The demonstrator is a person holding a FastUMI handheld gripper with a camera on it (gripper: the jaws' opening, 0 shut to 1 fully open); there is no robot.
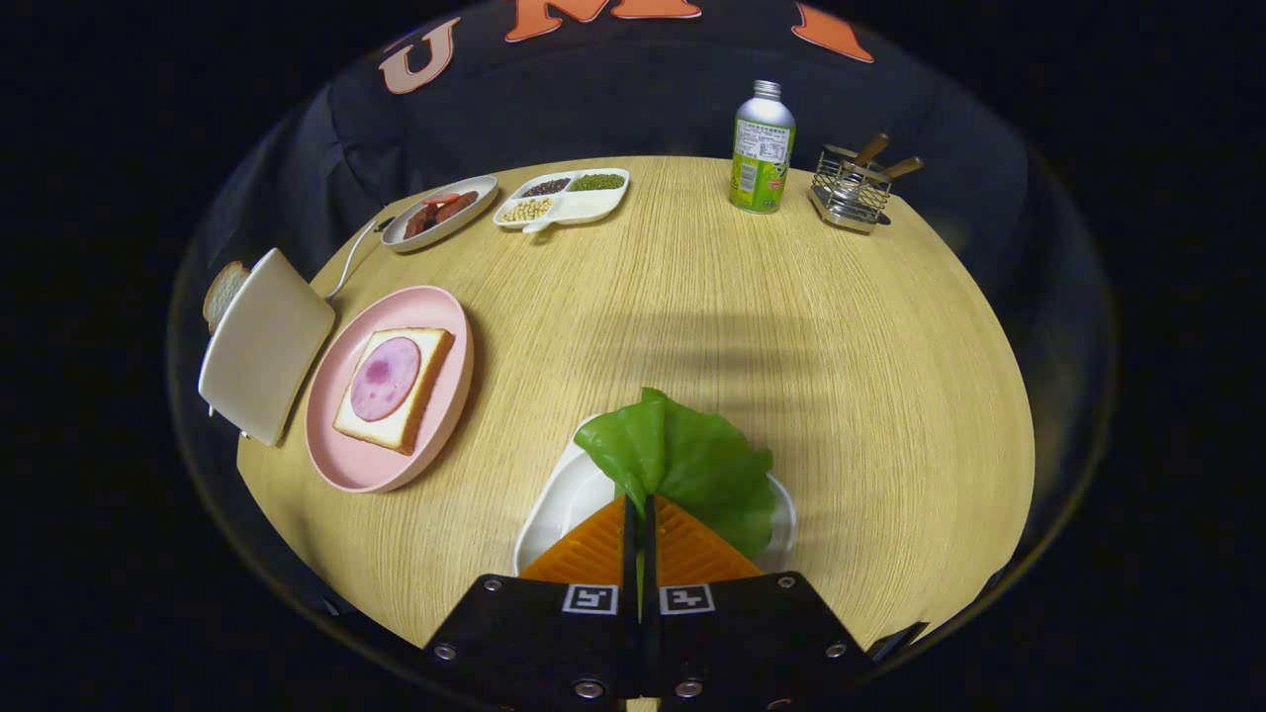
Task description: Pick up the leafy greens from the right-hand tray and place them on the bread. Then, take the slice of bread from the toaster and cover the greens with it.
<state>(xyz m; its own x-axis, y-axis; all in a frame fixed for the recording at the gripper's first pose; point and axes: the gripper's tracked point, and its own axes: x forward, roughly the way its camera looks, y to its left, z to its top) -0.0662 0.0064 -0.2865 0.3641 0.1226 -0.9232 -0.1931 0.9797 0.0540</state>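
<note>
The tongs (640, 509) reached forward low over the near edge of a round wooden table (870, 376), their two orange ribbed fingers (591, 549) pressed almost together with only a thin slit between them. They were clenched on the stem end of the leafy greens (682, 460), and the broad green leaf fanned out just ahead of the fingertips and a little to the right. Under the leaf and the fingers sat a white tray (559, 504), at the near middle of the table.

To the left, well apart from the tongs, a pink plate (346, 465) held a slice of bread (420, 386) with a round piece of pink ham (385, 378) on top. Just left of the plate stood a cream-coloured toaster (265, 346), with another slice of bread (224, 292) poking out at its far side. A white cord (348, 265) ran from the toaster toward the far edge.

At the far left of the table lay a small oval dish (475, 188) of reddish sausage pieces, and next to it a white divided tray (593, 206) of beans and grains. At the far right stood a green and silver bottle (763, 148) and a wire caddy (851, 190) holding wooden-handled utensils. The bare tabletop between the tongs and the plate was unobstructed.
</note>
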